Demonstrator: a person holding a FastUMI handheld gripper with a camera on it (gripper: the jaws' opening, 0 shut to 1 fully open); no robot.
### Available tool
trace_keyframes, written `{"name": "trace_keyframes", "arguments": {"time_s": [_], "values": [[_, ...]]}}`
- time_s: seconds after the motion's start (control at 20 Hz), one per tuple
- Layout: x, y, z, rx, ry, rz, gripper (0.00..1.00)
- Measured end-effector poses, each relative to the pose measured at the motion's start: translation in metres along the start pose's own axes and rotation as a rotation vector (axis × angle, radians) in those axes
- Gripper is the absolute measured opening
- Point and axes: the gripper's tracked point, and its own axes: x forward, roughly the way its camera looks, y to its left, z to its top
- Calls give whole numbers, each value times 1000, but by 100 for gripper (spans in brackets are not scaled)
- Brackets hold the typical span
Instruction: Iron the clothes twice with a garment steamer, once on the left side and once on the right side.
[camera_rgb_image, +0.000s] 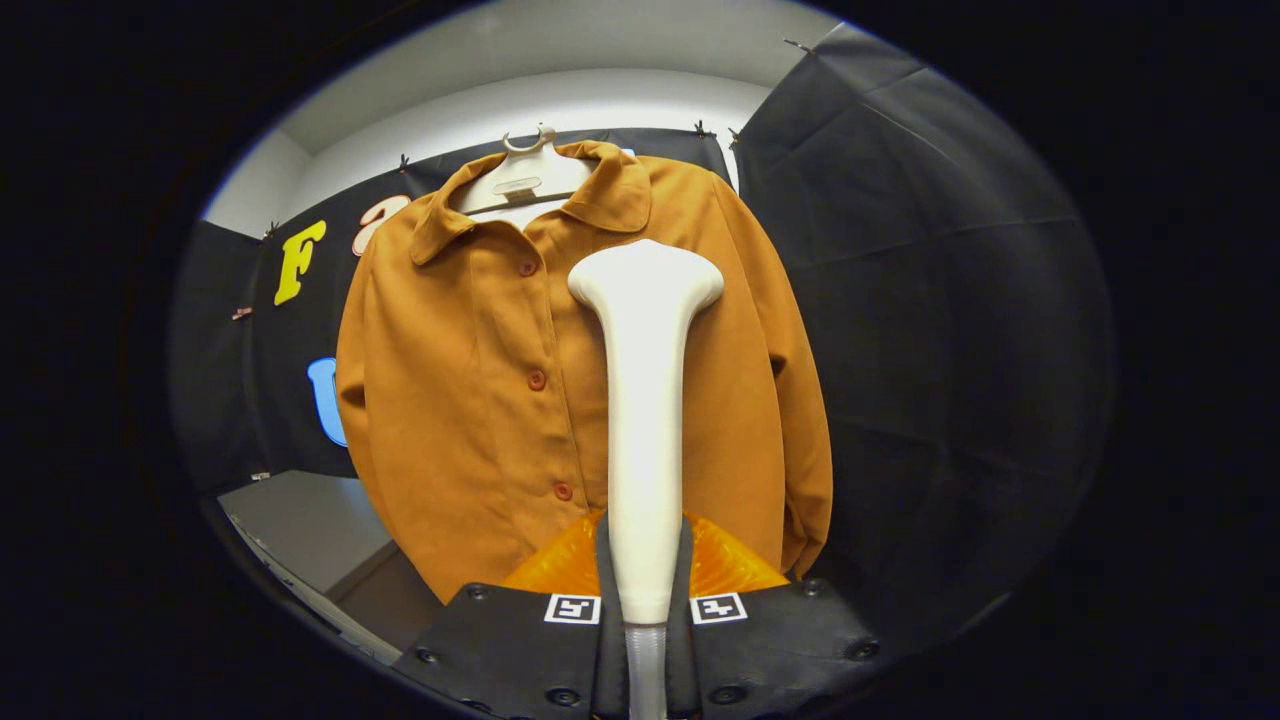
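An orange-brown button shirt (470, 400) hangs on a white hanger (525, 175) in front of the black booth wall. My gripper (645, 560) is shut on the white garment steamer (645, 400), both fingers pressing its handle. The steamer stands upright beyond the fingers. Its wide head (645, 275) sits at the shirt's upper chest, just to the right of the button row, facing the cloth. Whether the head touches the fabric I cannot tell. A pale ribbed hose (645, 665) leaves the handle's lower end between the fingers.
The black cloth wall (930, 300) runs behind and to the right of the shirt. Below the shirt's left hem lies a grey surface (300, 520) with a pale edge. White wall and ceiling show above the cloth.
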Motion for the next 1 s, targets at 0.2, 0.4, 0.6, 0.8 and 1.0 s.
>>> {"name": "trace_keyframes", "arguments": {"time_s": [0.2, 0.4, 0.6, 0.8, 1.0], "values": [[-9, -9, -32, -3, 55, -7, 18], [-25, -15, -77, -4, 131, -20, 18], [-40, -23, -121, 21, 212, -43, 18], [-56, -27, -154, 29, 279, -63, 18], [-72, -27, -177, 21, 328, -77, 18]]}}
